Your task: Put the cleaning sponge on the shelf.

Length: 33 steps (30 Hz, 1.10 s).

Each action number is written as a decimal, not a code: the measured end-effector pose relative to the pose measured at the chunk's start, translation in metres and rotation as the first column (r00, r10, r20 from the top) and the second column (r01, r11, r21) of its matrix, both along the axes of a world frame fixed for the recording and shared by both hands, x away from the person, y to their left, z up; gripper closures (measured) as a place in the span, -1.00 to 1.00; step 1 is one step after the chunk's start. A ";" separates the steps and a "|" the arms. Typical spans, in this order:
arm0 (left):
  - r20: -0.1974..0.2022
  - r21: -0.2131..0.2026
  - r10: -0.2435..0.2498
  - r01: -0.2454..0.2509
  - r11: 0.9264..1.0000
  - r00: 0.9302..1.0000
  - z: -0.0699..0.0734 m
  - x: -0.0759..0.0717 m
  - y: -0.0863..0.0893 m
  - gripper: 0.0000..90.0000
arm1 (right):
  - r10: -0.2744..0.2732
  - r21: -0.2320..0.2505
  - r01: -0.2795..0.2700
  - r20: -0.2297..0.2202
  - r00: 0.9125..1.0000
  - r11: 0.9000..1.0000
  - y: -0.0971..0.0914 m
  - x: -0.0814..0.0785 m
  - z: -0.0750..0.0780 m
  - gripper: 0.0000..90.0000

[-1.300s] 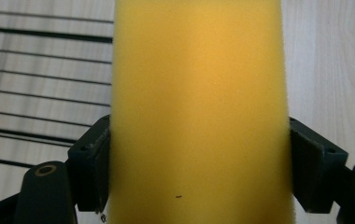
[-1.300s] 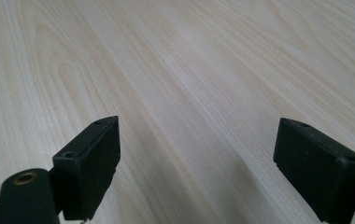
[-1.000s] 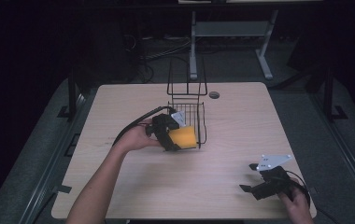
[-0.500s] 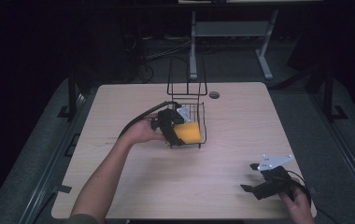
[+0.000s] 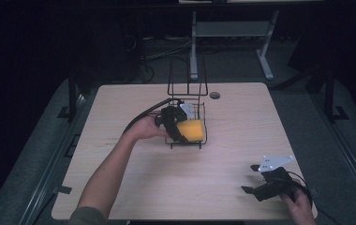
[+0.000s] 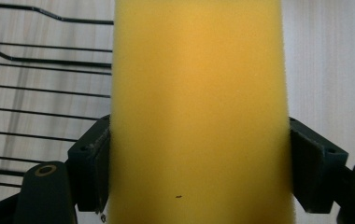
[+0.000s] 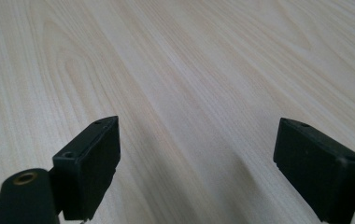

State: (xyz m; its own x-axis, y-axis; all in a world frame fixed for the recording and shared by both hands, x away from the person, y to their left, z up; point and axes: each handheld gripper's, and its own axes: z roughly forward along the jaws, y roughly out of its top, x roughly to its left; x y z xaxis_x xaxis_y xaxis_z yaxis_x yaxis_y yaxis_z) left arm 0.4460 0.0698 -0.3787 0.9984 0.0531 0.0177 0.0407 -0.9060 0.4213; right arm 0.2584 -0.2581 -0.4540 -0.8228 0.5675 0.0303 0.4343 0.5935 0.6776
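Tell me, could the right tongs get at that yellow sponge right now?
Probably not without a long move. The right tongs sit open near the table's near right corner, and the sponge is far off at the wire rack, already clamped in the left tongs. Bare table lies between.

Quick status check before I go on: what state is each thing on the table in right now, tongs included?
Left tongs: shut on the yellow sponge.
Yellow sponge: clamped between the jaws, held at the wire basket.
Wire basket: upright on the table, tall back frame standing.
Right tongs: open, nothing between the jaws, low over bare table near the front right corner.
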 end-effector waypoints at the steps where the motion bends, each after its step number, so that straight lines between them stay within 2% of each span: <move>1: 0.000 0.000 0.000 0.000 1.000 1.000 0.000 0.000 0.000 -0.52 | -0.001 0.001 0.001 -0.001 1.000 1.000 0.000 0.000 0.000 -0.68; 8: 0.001 -0.023 0.021 -0.021 1.000 1.000 -0.006 0.009 0.002 -0.52 | 0.001 -0.002 -0.001 -0.002 1.000 1.000 0.000 0.001 0.000 -0.68; 13: 0.003 -0.026 0.025 -0.025 0.999 1.000 -0.009 0.013 0.002 -0.52 | 0.007 -0.004 -0.007 -0.001 1.000 1.000 0.001 0.001 -0.001 -0.68; 16: 0.000 -0.020 0.036 -0.036 0.999 0.999 -0.013 0.017 0.001 -0.52 | 0.010 -0.006 -0.010 -0.003 1.000 1.000 0.001 0.000 -0.001 -0.68; 18: -0.010 0.000 0.032 -0.032 0.999 0.999 -0.014 0.019 -0.001 -0.52 | 0.011 -0.002 -0.011 -0.002 1.000 1.000 0.000 0.000 -0.001 -0.68; 21: -0.005 0.022 0.027 -0.027 0.999 1.000 -0.014 0.020 -0.006 -0.52 | 0.010 -0.003 -0.010 -0.002 1.000 1.000 0.000 0.000 -0.001 -0.68; 25: 0.006 0.002 0.029 -0.029 1.000 1.000 -0.016 0.025 -0.007 -0.52 | 0.010 -0.003 -0.010 -0.005 1.000 1.000 -0.001 0.000 -0.001 -0.68; 33: -0.006 0.023 0.044 -0.043 0.999 0.999 -0.023 0.030 -0.004 -0.52 | 0.009 0.000 -0.009 -0.007 1.000 1.000 -0.001 0.000 -0.002 -0.68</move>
State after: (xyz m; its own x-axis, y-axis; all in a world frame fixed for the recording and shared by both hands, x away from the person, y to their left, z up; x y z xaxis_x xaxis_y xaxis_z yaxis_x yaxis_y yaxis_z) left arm 0.4759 0.0659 -0.4013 0.9953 0.0962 0.0132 0.0829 -0.9128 0.3999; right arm 0.2587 -0.2591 -0.4555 -0.8278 0.5598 0.0364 0.4337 0.5973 0.6746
